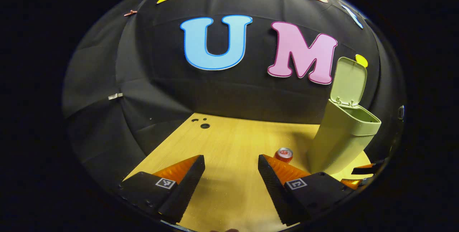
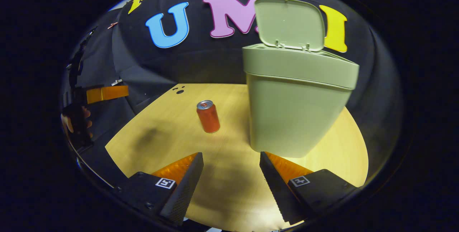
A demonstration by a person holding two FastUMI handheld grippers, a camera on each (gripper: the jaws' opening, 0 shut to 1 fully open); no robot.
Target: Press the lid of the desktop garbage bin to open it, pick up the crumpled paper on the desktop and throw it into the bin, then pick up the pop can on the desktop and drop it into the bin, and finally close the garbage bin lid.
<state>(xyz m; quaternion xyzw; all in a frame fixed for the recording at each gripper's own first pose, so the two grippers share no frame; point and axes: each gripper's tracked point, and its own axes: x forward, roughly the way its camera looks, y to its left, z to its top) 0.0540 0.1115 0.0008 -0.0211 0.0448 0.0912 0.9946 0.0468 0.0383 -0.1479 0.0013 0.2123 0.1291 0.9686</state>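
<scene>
Bin [image 2: 297,110] upright on table [image 2: 172,124], lid [image 2: 288,24] up; no paper seen on table, so I judge can next. Pop can [image 2: 208,116] upright at 11 o'clock from my right claw [image 2: 231,178], just left of bin. Right claw apart, empty. Left claw [image 1: 231,180] apart, empty; can [image 1: 284,155] at its 1 o'clock. Risks: off-centre grasp tips can, it rolls; finger clips bin wall, shoves bin; high carry knocks lid shut before drop.

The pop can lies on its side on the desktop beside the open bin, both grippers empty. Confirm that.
One thing is wrong: the pop can stands upright, top up, as the right gripper view shows. The rest holds: it is on the desktop beside the bin, whose lid is up, and both grippers are open and empty.
</scene>
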